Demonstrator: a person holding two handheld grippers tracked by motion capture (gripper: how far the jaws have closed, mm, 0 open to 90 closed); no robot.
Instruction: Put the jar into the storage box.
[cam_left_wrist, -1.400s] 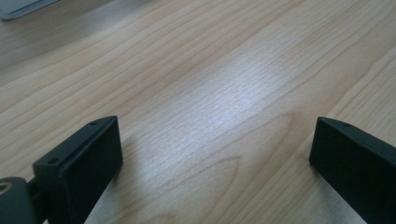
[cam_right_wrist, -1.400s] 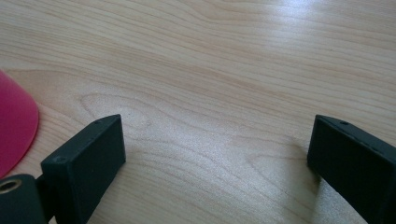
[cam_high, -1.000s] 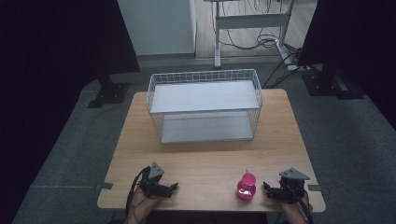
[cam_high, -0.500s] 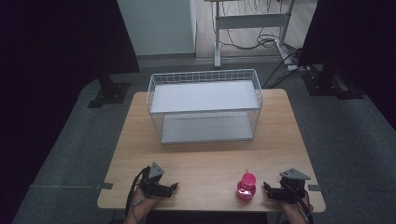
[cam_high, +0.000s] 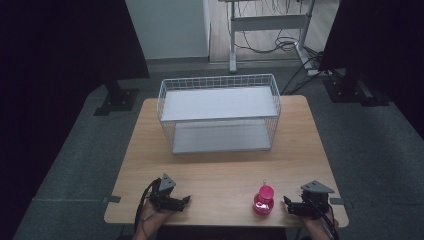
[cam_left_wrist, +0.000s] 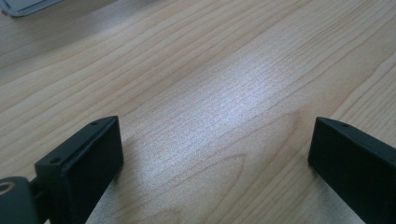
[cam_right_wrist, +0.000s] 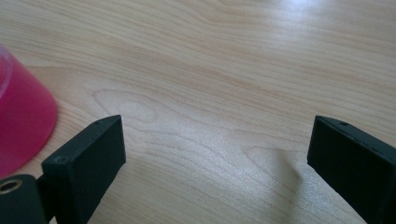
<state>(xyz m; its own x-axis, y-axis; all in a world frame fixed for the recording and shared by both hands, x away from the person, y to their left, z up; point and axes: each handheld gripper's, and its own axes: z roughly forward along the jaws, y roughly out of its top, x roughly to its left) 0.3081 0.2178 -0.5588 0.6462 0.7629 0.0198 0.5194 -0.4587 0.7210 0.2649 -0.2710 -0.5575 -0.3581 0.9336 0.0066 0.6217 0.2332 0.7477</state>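
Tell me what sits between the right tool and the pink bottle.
Nothing: in the high view, bare wooden table separates the right tool from the pink bottle. The right gripper view shows the same, with the tool open.

Pink bottle (cam_high: 263, 199) upright, capped, near table front edge, right side

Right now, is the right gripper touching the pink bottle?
Apart. In the high view, bare table shows between the right gripper and the pink bottle.
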